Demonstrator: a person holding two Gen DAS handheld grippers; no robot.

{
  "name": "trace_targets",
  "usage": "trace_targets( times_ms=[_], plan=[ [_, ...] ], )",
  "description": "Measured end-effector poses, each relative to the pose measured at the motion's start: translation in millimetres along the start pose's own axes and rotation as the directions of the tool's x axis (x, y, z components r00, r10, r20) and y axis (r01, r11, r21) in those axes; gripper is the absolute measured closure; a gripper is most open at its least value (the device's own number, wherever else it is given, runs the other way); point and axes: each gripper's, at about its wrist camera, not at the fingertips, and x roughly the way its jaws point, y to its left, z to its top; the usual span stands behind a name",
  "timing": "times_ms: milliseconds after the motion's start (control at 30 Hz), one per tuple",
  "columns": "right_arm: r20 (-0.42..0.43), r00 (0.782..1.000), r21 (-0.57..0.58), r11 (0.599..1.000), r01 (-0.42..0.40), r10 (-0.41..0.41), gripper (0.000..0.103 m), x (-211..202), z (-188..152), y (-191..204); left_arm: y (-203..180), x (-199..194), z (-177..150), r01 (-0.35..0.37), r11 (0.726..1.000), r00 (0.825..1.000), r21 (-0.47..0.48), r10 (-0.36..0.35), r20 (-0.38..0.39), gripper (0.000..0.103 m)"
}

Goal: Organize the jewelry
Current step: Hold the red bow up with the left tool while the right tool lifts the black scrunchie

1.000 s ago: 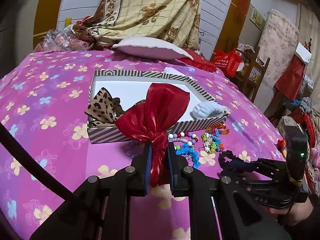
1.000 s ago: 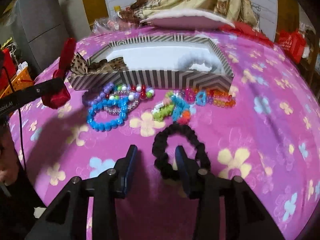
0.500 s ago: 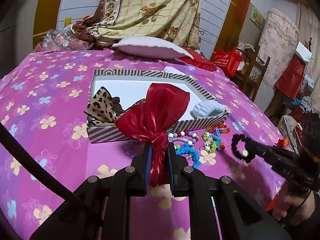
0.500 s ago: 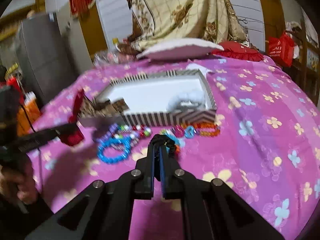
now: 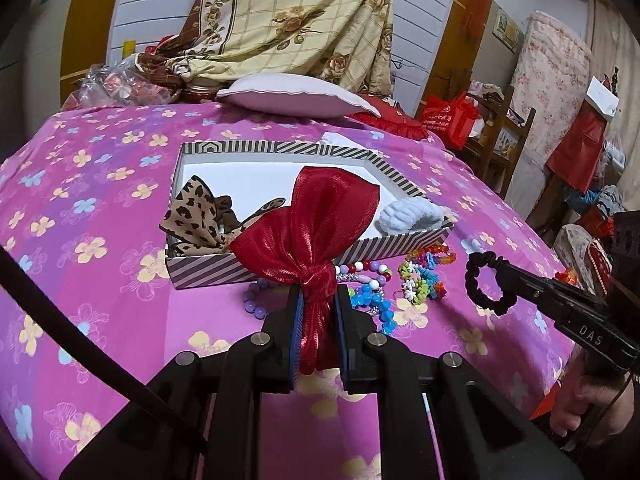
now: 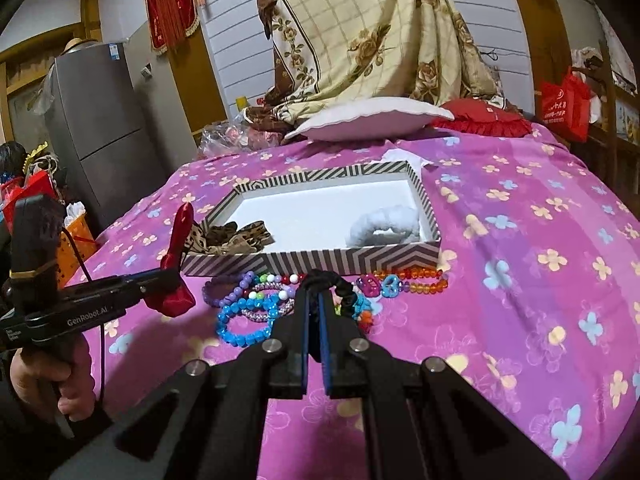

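Note:
My left gripper is shut on the knot of a shiny red bow, held just in front of the striped box. The right wrist view shows that bow at the left gripper's tip, left of the box. My right gripper is shut on a black scrunchie, raised above the beaded bracelets. In the left wrist view the scrunchie hangs from the right gripper. A leopard bow and a white scrunchie lie in the box.
Several bead bracelets and coloured rings lie on the pink flowered bedspread before the box. A pillow and a red cushion sit behind it. A grey fridge stands at the left; a hand grips the left handle.
My right gripper has shut on the black scrunchie and lifted it off the bedspread. The left gripper and its red bow have stayed put.

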Motion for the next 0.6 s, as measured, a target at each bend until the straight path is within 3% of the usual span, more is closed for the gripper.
trace_targets(
  times_ms=[600],
  plan=[
    [0.003, 1.000, -0.017, 1.000, 0.013, -0.013, 0.098, -0.2, -0.5, 1.9, -2.7, -0.1, 0.6, -0.003, 1.000, 1.000, 0.002, 0.003, -0.001, 0.103]
  ],
)
